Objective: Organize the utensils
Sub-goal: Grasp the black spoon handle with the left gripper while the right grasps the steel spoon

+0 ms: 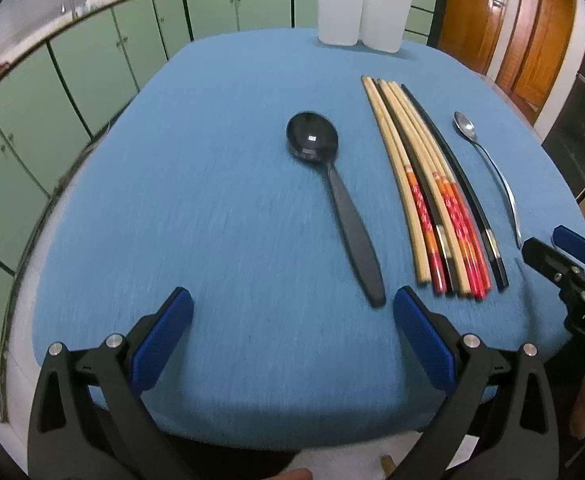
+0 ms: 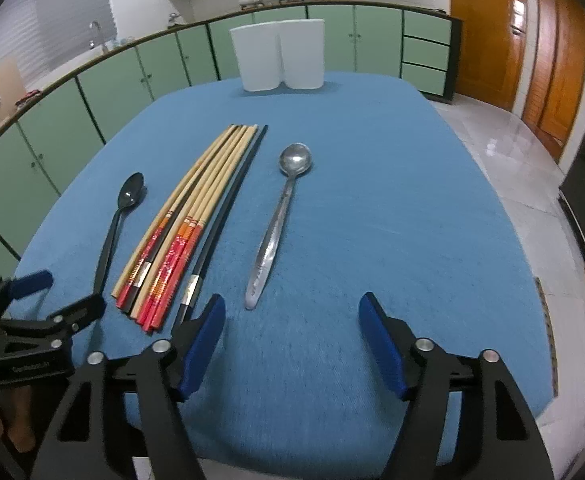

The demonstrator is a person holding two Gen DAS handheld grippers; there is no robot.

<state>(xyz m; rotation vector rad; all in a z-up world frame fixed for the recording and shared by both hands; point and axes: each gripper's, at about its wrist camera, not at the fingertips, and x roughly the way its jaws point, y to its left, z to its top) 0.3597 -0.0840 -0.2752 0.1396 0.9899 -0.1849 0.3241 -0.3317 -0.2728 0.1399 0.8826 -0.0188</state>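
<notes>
closest to me, my left tongs point(image 1: 292, 312) hover low over the near part of the blue tablecloth point(image 1: 212, 200), fingers spread wide apart with nothing between them. just ahead of the right-hand blue pad point(image 1: 420, 340) lies the handle end of the black plastic spoon point(image 1: 340, 208), flat on the cloth, bowl pointing away from me; the pad is near that handle tip but not touching it. my right tongs point(image 2: 292, 320) are likewise wide apart and empty, held over the near edge of the same cloth. the metal spoon point(image 2: 276, 224) lies flat ahead of them, bowl facing up at the far end, its handle tip close to my left-hand pad point(image 2: 202, 344) yet clear of it. between the two spoons sits the bundle of chopsticks point(image 2: 188, 224), side by side and touching, a mix of pale wooden ones with red and orange patterned ends and black ones, their thick ends toward me. at the far edge of the table stands the white utensil holder point(image 2: 278, 54), upright, two joined compartments; from here i cannot tell what is inside. all the utensils lie well apart from it. behind the table runs a row of green cabinets point(image 2: 132, 72), and wooden doors point(image 2: 488, 32) stand on the right
</notes>
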